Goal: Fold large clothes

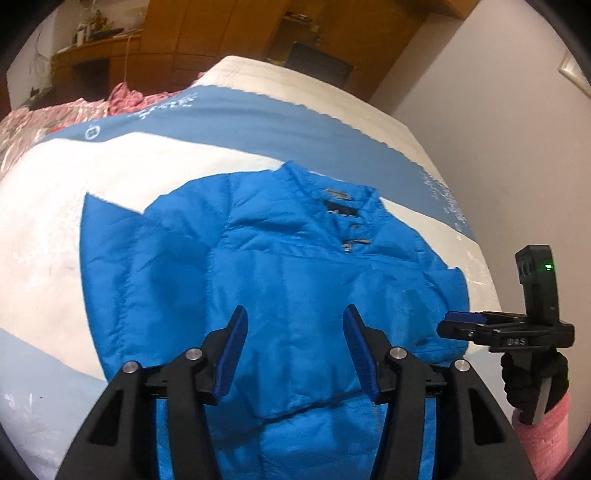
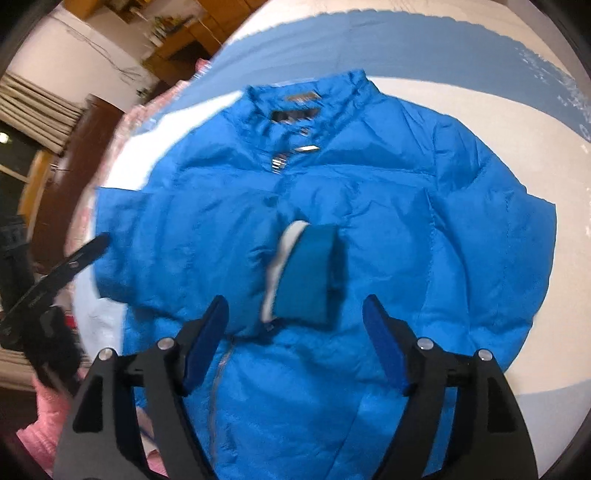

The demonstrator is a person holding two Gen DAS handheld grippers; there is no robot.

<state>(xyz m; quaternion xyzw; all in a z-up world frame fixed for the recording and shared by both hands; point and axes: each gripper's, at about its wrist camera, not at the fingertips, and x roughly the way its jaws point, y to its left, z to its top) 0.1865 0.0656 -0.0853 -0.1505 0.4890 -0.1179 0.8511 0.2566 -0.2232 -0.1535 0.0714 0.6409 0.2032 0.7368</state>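
Note:
A bright blue padded jacket (image 1: 295, 277) lies front up on the bed, collar at the far side and both sleeves folded in. My left gripper (image 1: 295, 332) hangs open over its lower front, nothing between the blue pads. My right gripper (image 2: 295, 317) is open above the jacket (image 2: 406, 184); a teal sleeve cuff with white lining (image 2: 310, 273) lies just beyond its tips, untouched. In the left wrist view, the right gripper (image 1: 454, 319) sits by the jacket's right edge, held by a black-gloved hand (image 1: 532, 376). In the right wrist view, the left gripper (image 2: 92, 247) shows at the left edge.
The bed cover (image 1: 110, 184) is white with blue bands. A pink blanket (image 1: 55, 118) is bunched at the far left of the bed. Wooden cabinets (image 1: 221, 29) stand behind, and a pale wall (image 1: 480, 92) runs along the right.

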